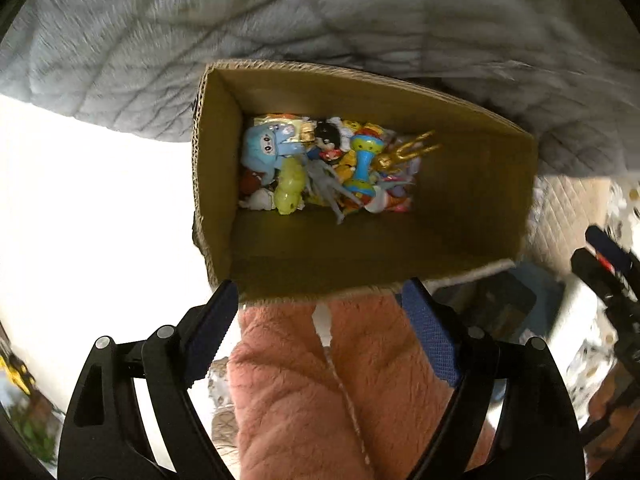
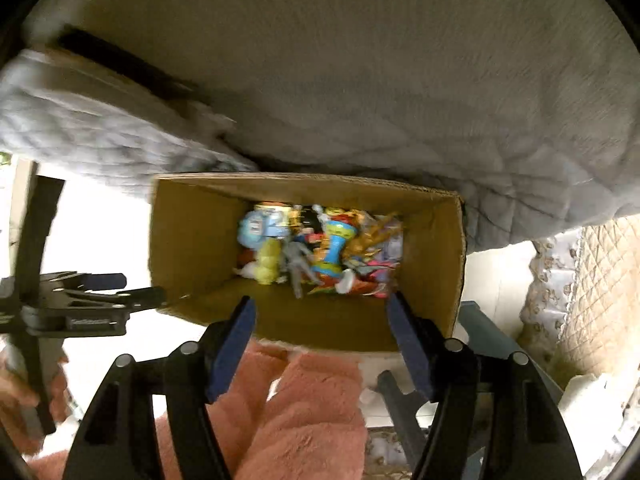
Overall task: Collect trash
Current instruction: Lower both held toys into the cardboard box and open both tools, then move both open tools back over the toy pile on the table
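Grey quilted bedding (image 1: 280, 20) fills the top of both wrist views and hangs just behind the box. Below it sits the cardboard box (image 1: 472, 208), open-topped, on a pale floor (image 1: 80, 200); my pink fleece trousers (image 1: 320, 380) touch or nearly touch its near wall.

Box contents, seen from above: a heap of small toys and wrappers (image 1: 320, 168) covering the bottom at the far end. I can pick out a blue plush-looking figure (image 1: 264, 148), a yellow-green translucent piece (image 1: 290, 188), a blue and yellow dumbbell-shaped rattle (image 1: 362, 160) and a gold pronged item (image 1: 416, 148). Both views are motion-blurred, so these identifications are tentative.

Grippers: left gripper (image 1: 320, 296) is spread wide with nothing between its blue pads, poised over the near rim of the box. Right gripper (image 2: 322, 308) is likewise released and empty, above the same near wall; it also shows at the right edge of the left view. Left gripper appears side-on in the right view (image 2: 132, 294), beside the box's left wall.

Progress, my judgement: a good batch has already been collected, since the pile is in the box and neither gripper carries anything. I see no loose trash on the visible floor, but the views are narrow. What remains, if anything, lies outside these frames.
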Tool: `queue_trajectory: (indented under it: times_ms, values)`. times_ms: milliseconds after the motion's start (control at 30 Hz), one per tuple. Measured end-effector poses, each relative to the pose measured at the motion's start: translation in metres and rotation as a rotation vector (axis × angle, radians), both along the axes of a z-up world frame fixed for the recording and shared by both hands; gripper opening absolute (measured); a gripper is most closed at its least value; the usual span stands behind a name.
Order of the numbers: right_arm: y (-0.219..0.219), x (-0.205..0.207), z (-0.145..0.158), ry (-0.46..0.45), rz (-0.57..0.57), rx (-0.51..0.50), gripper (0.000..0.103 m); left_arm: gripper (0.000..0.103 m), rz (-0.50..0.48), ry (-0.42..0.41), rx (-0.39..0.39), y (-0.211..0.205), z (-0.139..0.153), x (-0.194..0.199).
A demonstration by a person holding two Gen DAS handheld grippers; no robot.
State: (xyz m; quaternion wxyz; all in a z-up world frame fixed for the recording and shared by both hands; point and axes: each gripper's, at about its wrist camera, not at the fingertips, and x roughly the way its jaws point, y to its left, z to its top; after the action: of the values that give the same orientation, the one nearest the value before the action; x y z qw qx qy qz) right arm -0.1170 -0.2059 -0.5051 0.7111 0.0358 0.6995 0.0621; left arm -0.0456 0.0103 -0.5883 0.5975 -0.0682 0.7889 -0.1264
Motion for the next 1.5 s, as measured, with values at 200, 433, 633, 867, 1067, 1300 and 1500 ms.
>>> queue_trajectory:
  times_ms: [200,433,633,867,1067,1300,1500]
  values:
    - [0.016,0.000,0.139,-0.084,0.130,0.198,0.071,0.082,-0.115,-0.099,-0.093,0.019,0.106,-0.023]
    - [0.023,0.079,0.304,-0.427,0.141,0.384,0.097,0.091,-0.071,-0.298,-0.083,0.056,0.225,-0.031]
    - [0.042,0.233,0.312,-0.550,-0.048,0.248,0.097,0.091,0.078,-0.424,-0.065,0.084,0.278,-0.022]
    - [0.064,0.367,0.268,-0.448,-0.233,0.091,0.085,0.091,0.235,-0.470,-0.036,0.112,0.289,-0.030]
    - [0.056,0.413,0.249,-0.360,-0.423,0.062,0.068,0.091,0.355,-0.401,-0.007,0.143,0.279,-0.047]
    - [0.052,0.442,0.237,-0.313,-0.473,0.051,0.075,0.091,0.414,-0.392,0.006,0.157,0.278,-0.055]
    - [0.056,0.467,0.240,-0.298,-0.443,-0.019,0.081,0.091,0.384,-0.413,-0.004,0.150,0.283,-0.048]
